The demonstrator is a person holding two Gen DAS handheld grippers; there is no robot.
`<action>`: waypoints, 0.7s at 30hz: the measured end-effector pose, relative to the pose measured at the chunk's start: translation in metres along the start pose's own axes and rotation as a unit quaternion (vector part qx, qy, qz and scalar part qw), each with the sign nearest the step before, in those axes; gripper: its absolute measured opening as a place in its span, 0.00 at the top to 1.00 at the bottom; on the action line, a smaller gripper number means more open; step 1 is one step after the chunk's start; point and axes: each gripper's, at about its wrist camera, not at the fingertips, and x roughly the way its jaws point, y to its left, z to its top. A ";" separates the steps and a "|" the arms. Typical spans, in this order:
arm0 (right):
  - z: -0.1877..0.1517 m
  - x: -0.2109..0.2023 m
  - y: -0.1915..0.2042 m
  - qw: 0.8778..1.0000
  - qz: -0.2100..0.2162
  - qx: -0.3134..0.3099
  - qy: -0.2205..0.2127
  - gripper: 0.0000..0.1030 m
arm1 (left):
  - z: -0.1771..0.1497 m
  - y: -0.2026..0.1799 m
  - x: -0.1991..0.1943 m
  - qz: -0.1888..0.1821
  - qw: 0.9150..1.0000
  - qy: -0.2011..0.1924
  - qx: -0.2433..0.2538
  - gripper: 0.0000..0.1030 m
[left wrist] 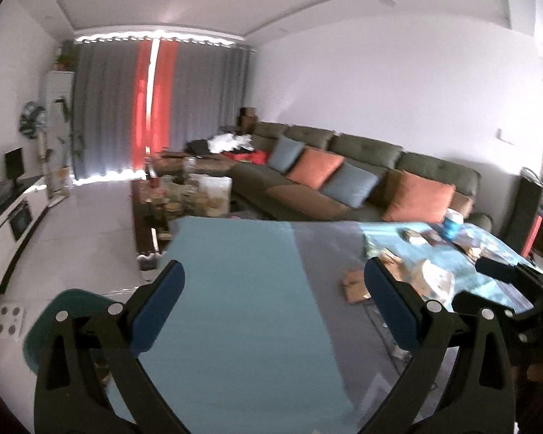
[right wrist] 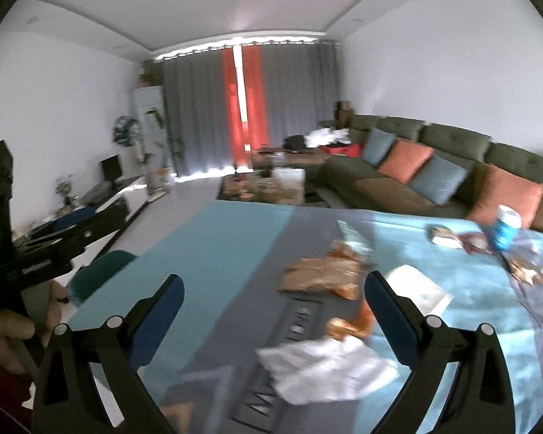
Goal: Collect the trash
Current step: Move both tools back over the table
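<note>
Right wrist view: the right gripper [right wrist: 273,289] hovers with jaws wide and empty over crumpled white paper [right wrist: 325,365] and brown wrappers [right wrist: 322,276] strewn mid-table [right wrist: 213,249]. Alongside, the left gripper [left wrist: 273,282] is likewise spread wide, holding nothing, above the table's bare end.

Right gripper [right wrist: 274,302] spread wide above table [right wrist: 213,249] — white crumpled paper [right wrist: 325,365], brown wrappers [right wrist: 324,271] below

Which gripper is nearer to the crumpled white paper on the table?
Right. The right gripper is open just above the crumpled white paper; the left gripper is open over bare tablecloth off to its left.
</note>
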 end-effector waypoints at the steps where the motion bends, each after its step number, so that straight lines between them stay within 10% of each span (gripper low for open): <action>1: -0.004 -0.001 -0.006 1.000 -0.006 0.005 0.005 0.07 | -0.002 -0.003 0.005 -0.004 1.000 0.002 0.003 0.05; 21: -0.033 0.019 -0.091 0.986 -0.100 0.116 0.064 0.07 | -0.018 -0.034 0.064 -0.057 0.997 0.051 0.028 0.05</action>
